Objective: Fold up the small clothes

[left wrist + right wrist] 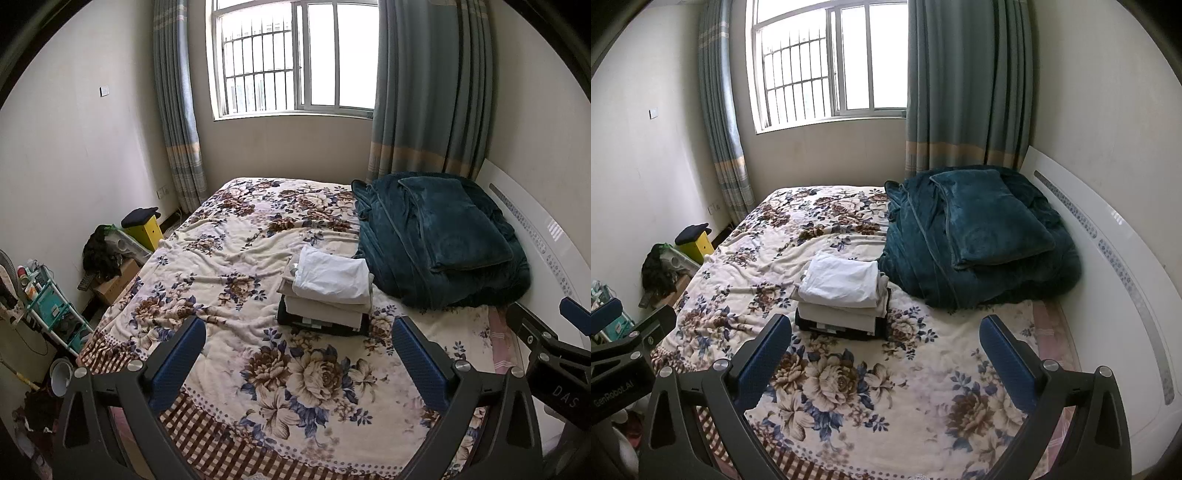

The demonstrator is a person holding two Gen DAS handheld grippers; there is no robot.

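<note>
A stack of folded small clothes [327,291] lies on the floral blanket [229,258] in the middle of the bed: white on top, beige under it, a dark piece at the bottom. It also shows in the right wrist view [844,295]. My left gripper [299,328] is open and empty, held above the near part of the bed, short of the stack. My right gripper [886,328] is open and empty too, beside the left one, with the stack ahead and to its left. The right gripper's side shows in the left wrist view [546,339].
A heaped dark teal blanket [443,240] fills the bed's right far side, against a white headboard [1108,258]. Left of the bed on the floor stand a yellow box [146,230], a cardboard box [114,284] and a teal rack [51,314]. A window and curtains are behind.
</note>
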